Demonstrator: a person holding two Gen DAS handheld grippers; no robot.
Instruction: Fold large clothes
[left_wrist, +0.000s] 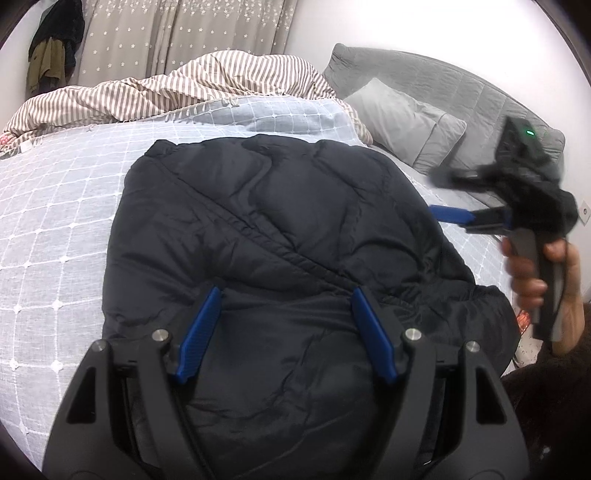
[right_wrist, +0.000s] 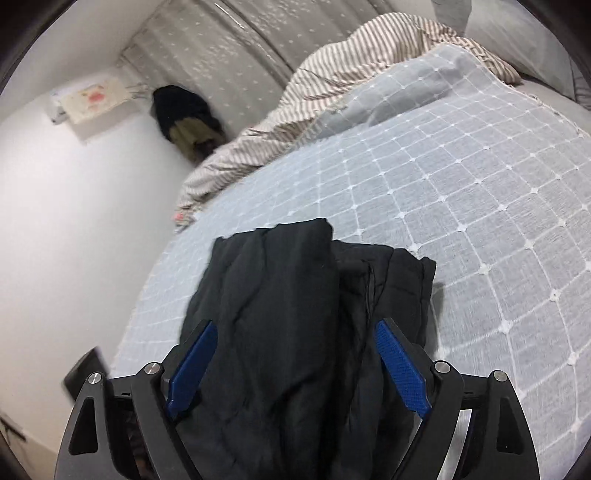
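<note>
A black padded jacket lies folded in on itself on the light blue checked bedcover. My left gripper stands open just above the jacket's near part, and its blue pads touch nothing. At the right, a hand holds my right gripper, blurred, beside the jacket's right edge. In the right wrist view the jacket runs as a long dark bundle between the wide-apart jaws of the right gripper. The pads do not press on it. The bedcover spreads beyond.
A striped duvet is heaped at the far side of the bed, with grey pillows and a grey padded headboard to the right. Dark clothes hang by the starred curtain. A white wall borders the bed.
</note>
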